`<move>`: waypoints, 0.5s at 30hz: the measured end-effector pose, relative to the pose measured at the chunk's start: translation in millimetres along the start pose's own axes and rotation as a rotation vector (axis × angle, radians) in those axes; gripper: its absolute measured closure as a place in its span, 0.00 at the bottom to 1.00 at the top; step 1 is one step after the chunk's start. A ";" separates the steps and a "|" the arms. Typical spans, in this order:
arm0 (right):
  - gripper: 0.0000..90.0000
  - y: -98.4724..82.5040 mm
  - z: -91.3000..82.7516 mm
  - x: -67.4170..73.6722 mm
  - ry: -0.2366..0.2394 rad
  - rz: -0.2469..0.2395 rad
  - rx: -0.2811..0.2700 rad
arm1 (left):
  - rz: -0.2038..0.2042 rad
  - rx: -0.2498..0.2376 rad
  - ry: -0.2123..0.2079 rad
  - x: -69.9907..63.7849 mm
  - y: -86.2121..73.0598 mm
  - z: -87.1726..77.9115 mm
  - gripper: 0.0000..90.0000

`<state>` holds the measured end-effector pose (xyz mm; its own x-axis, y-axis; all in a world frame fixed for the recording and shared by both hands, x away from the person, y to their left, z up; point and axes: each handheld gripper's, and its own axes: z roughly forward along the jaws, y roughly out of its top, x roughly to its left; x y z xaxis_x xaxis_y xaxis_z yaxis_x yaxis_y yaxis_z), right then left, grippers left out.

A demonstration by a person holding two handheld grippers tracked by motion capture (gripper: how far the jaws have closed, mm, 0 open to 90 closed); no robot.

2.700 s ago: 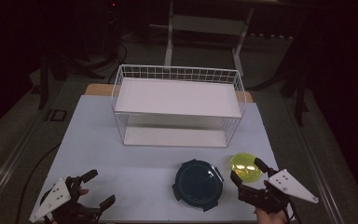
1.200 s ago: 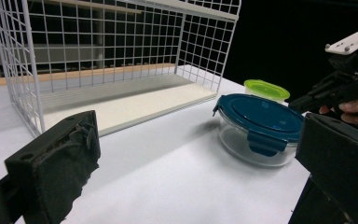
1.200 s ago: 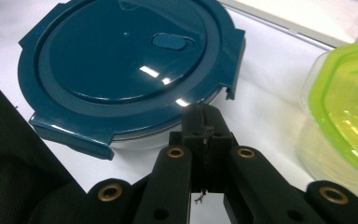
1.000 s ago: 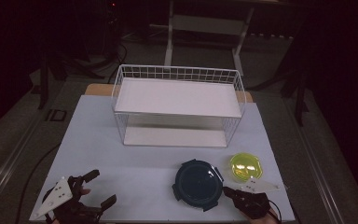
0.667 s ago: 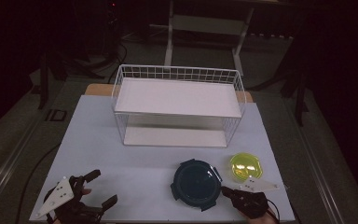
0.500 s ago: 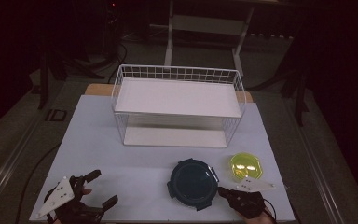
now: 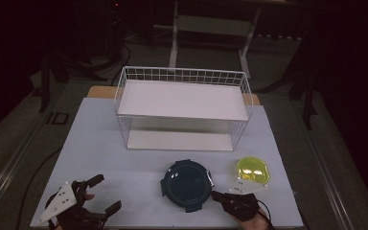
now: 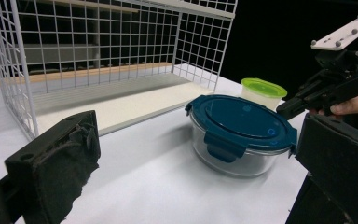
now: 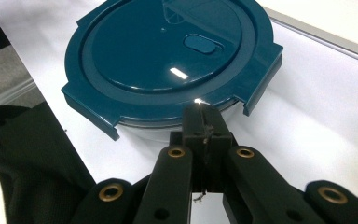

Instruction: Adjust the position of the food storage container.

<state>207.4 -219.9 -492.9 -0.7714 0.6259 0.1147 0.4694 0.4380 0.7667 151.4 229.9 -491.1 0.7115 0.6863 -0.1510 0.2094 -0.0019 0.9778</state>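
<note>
A round glass container with a dark teal clip lid (image 7: 186,184) stands at the front middle of the white table (image 7: 124,158). My right gripper (image 7: 214,195) is shut with nothing between its jaws, and its tips touch the container's right side. The right gripper view shows the closed tips (image 9: 204,112) against the rim under the teal lid (image 9: 168,60). At the front left, my left gripper (image 7: 106,191) stands open and holds nothing. Its view looks between its pads at the container (image 8: 242,123) and at the right gripper (image 8: 289,108) beyond it.
A small tub with a yellow-green lid (image 7: 252,170) sits right of the container, close behind the right gripper. A white wire rack with two shelves (image 7: 182,103) stands at the middle back. The table's front edge runs just below both hands.
The right gripper, open near the yellow-lidded tub earlier, has shut and come to the container's side. The container has slid a little to the left. The left gripper has stayed put.
</note>
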 end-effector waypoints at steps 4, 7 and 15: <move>1.00 4.0 0.8 -6.4 -0.019 0.028 -0.002 | 0.005 0.002 0.001 -0.2 0.2 -0.4 0.00; 1.00 12.3 1.2 -16.4 -0.077 0.040 -0.016 | 0.002 0.000 0.000 -0.2 0.4 -1.1 0.00; 1.00 14.8 15.6 -25.2 -0.103 0.048 0.016 | -0.004 -0.004 -0.002 0.7 0.3 -1.2 0.00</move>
<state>240.5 -219.1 -494.3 -0.7002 0.7089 0.0848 0.5122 0.4161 0.7513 151.1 231.2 -490.8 0.7121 0.6847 -0.1554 0.2096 0.0040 0.9778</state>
